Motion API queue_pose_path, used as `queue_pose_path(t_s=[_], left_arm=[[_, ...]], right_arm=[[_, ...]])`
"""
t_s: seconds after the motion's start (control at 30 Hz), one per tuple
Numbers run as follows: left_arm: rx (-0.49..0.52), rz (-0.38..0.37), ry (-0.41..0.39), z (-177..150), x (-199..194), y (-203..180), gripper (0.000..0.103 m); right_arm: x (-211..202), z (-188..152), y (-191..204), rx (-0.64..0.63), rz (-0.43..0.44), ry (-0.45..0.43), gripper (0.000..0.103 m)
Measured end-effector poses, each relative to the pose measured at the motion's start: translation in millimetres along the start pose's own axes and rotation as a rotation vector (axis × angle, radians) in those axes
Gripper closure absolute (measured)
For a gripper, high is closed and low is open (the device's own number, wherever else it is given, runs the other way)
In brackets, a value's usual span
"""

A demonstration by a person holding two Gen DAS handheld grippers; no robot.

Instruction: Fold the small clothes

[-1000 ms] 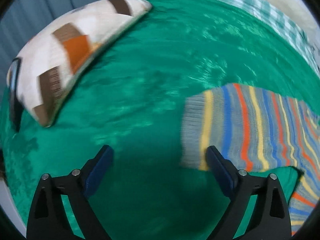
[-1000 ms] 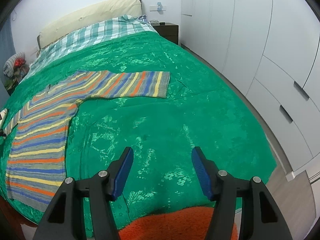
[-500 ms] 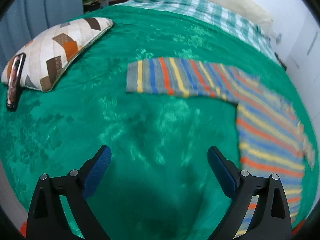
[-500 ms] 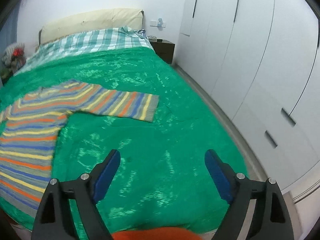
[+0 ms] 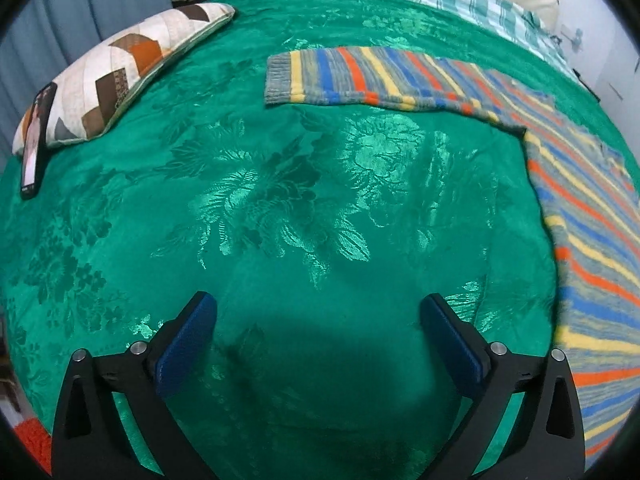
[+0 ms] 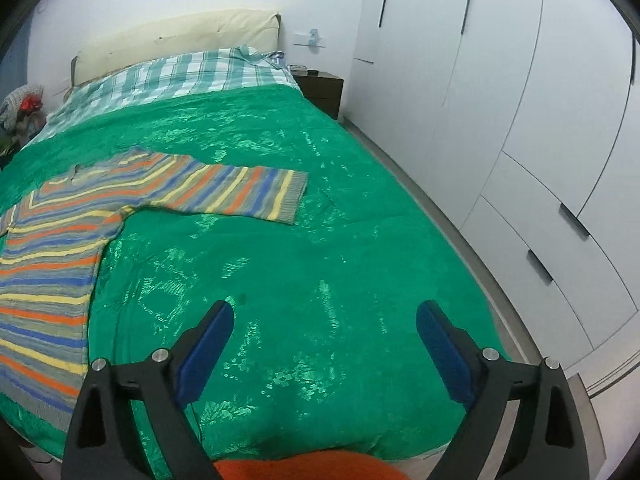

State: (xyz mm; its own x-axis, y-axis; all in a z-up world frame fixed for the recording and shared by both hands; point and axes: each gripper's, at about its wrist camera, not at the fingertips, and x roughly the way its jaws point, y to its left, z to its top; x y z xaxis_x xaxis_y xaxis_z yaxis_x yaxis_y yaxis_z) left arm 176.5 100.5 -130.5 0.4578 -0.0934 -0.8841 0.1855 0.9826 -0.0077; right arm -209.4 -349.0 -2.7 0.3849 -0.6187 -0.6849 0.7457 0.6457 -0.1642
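Note:
A striped knit sweater (image 5: 576, 208) in grey, blue, orange and yellow lies flat on the green bedspread (image 5: 280, 184), one sleeve stretched out to the left. In the right wrist view the sweater (image 6: 60, 248) lies at the left with its other sleeve reaching right. My left gripper (image 5: 318, 316) is open and empty above bare bedspread, near the sweater's left side. My right gripper (image 6: 324, 324) is open and empty above the bedspread's (image 6: 320, 248) near right part, apart from the sweater.
A patchwork cushion (image 5: 120, 72) lies at the far left with a phone (image 5: 36, 144) leaning on it. A checked sheet (image 6: 180, 76) and headboard are at the bed's far end. White wardrobes (image 6: 520, 100) and a nightstand (image 6: 320, 88) stand right of the bed.
Both grippers have drawn back and up from the bed. The left one left the sleeve cuff, so the whole sleeve shows. The right gripper's jaws have opened wider.

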Motion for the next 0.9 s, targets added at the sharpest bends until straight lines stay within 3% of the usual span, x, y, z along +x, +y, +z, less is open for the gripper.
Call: queue_pose_path(t_s=[0.1, 0.17, 0.23, 0.3, 0.4, 0.47, 0.53, 0.6, 0.63, 0.67, 0.73, 0.83, 0.9], left_arm=[[-0.033, -0.053, 0.039, 7.3, 0.6, 8.8, 0.001], [-0.093, -0.169, 0.028, 23.8, -4.8, 25.4, 0.002], [-0.190, -0.255, -0.021, 53.3, -7.0, 51.8, 0.002], [-0.273, -0.288, -0.043, 85.9, 1.3, 74.4, 0.002], [-0.358, -0.327, -0.012, 135.8, 35.1, 97.9, 0.005], [-0.371, -0.329, 0.030, 160.3, 60.8, 100.6, 0.022], [-0.360, -0.332, 0.082, 176.6, 85.1, 94.1, 0.031], [-0.329, -0.313, 0.083, 185.4, 96.4, 83.9, 0.033], [-0.306, -0.299, 0.065, 189.1, 96.4, 79.4, 0.040], [-0.279, -0.294, 0.045, 192.6, 94.7, 73.8, 0.064], [-0.197, -0.313, 0.008, 196.5, 86.7, 57.3, 0.094], [0.063, -0.251, -0.130, 187.1, 52.8, 17.3, 0.094], [0.248, -0.232, -0.175, 168.4, 38.2, -10.2, 0.094]], right_arm=[[1.2, 1.2, 6.1, -0.030, 0.004, 0.003, 0.011], [3.0, 1.3, 9.3, -0.048, 0.002, 0.013, 0.011], [4.8, 0.9, 11.0, -0.055, 0.000, 0.020, 0.011], [7.3, 0.9, 11.6, -0.057, -0.001, 0.030, 0.011], [10.7, 2.7, 15.2, -0.066, -0.015, 0.047, 0.011], [11.6, 2.7, 19.5, -0.085, -0.030, 0.053, 0.011], [12.1, 2.8, 25.3, -0.111, -0.049, 0.058, 0.011], [13.4, 2.7, 31.7, -0.142, -0.066, 0.063, 0.011], [14.1, 2.7, 36.0, -0.164, -0.077, 0.064, 0.011], [15.3, 2.9, 39.4, -0.181, -0.086, 0.066, 0.011], [18.0, 2.9, 47.3, -0.221, -0.102, 0.071, 0.011], [22.0, 3.3, 55.4, -0.258, -0.114, 0.078, 0.011], [22.4, 4.2, 56.4, -0.258, -0.115, 0.078, 0.011]])
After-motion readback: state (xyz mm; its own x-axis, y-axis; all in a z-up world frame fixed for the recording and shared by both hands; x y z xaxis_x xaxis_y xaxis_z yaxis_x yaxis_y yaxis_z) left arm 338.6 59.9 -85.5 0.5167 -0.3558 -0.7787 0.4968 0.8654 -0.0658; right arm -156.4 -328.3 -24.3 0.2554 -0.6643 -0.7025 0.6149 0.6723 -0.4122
